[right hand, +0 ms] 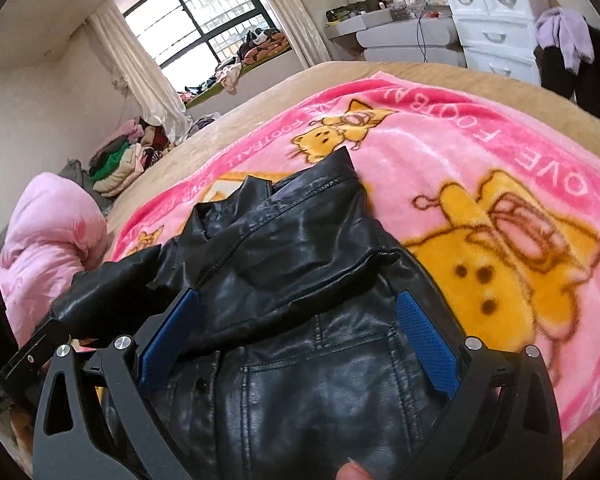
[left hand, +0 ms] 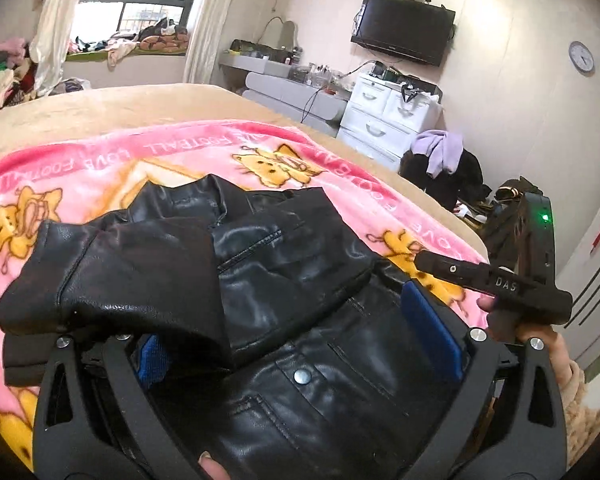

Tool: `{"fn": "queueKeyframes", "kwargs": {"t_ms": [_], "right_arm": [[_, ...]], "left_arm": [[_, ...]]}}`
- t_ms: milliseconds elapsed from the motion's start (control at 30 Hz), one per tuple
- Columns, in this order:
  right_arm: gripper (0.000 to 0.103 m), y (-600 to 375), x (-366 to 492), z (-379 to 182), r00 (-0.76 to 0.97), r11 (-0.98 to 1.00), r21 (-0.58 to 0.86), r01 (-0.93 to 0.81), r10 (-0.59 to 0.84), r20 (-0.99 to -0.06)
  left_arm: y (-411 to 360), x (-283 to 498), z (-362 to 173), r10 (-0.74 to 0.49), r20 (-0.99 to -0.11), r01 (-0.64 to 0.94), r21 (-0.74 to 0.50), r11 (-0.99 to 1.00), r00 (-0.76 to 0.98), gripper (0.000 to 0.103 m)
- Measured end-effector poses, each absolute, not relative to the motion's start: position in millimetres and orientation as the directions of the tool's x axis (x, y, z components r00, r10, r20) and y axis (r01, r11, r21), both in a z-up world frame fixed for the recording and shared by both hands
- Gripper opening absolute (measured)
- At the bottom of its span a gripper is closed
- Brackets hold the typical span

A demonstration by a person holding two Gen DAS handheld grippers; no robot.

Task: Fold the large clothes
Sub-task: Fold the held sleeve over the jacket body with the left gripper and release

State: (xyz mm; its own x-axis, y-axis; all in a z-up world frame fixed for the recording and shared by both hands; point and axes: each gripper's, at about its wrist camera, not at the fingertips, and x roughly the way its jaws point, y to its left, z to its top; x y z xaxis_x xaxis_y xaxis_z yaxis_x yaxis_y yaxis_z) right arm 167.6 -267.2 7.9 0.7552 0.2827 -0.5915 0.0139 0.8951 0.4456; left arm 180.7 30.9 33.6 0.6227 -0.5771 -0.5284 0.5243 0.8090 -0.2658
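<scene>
A black leather jacket [left hand: 260, 280] lies on a pink cartoon blanket [left hand: 100, 160] on the bed, its sleeves folded in over the front and its collar pointing away. My left gripper [left hand: 296, 332] is open, its blue pads [left hand: 432, 328] straddling the jacket's lower part. My right gripper [right hand: 300, 344] is open too, its blue pads [right hand: 428, 340] on either side of the jacket's [right hand: 292, 280] hem and pocket area. A fingertip touches the jacket's near edge in each view. The right gripper's body [left hand: 512, 284] shows at the right of the left wrist view.
The pink blanket [right hand: 480, 152] covers a tan bed [left hand: 120, 104]. A pink duvet [right hand: 48, 232] and a clothes pile [right hand: 120, 160] lie at the left. White drawers [left hand: 384, 112], a wall TV [left hand: 404, 34] and a chair with clothes [left hand: 444, 160] stand beyond the bed.
</scene>
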Motion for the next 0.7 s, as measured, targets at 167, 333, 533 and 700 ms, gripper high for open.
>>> {"fn": "queueKeyframes", "kwargs": {"t_ms": [167,333,533,700], "right_arm": [[0.098,-291,156,23,0.798,0.89,0.452,0.064,0.226,-0.558],[0.098,-320,143,36,0.829,0.882,0.46,0.103,0.18,-0.53],[0.098,-334,140,31,0.828,0.864,0.488,0.122,0.183,-0.531],[0.098,-337,139,33,0.829,0.864,0.488,0.124,0.18,-0.529]], "left_arm": [[-6,186,6,-0.559,-0.605,0.557,-0.219,0.801,0.567,0.094],[-57,178,-35,-0.391,-0.741,0.588,0.007,0.809,0.547,0.094],[-87,157,-56,-0.319,-0.779,0.658,0.154,0.737,0.54,0.094],[-84,152,-45,-0.355,-0.758,0.67,0.143,0.729,0.548,0.094]]}}
